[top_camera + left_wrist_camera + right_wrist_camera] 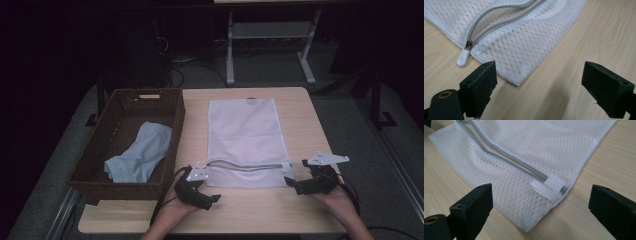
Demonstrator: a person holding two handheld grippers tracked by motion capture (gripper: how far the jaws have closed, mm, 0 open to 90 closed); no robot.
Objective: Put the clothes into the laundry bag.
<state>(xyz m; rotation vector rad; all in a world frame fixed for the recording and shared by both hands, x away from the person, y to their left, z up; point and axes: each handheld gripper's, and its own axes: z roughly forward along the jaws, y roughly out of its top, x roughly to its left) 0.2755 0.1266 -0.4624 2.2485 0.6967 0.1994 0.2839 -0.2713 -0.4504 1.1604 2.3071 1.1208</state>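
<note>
A white mesh laundry bag (245, 140) lies flat on the wooden table, its grey zipper (245, 167) open along the near end. My left gripper (212, 199) stands open just off the bag's near left corner (517, 81), with the zipper's white pull (463, 58) close by. My right gripper (291, 184) is open at the near right corner (529, 228), beside the white tab (547, 188) at the zipper's end. A light blue cloth (140, 152) lies in the brown wicker basket (90, 150) at the left.
The basket stands along the table's left side, touching the bag's left edge. Bare wood runs along the front edge (250, 220). A metal frame (270, 35) stands on the floor beyond the table.
</note>
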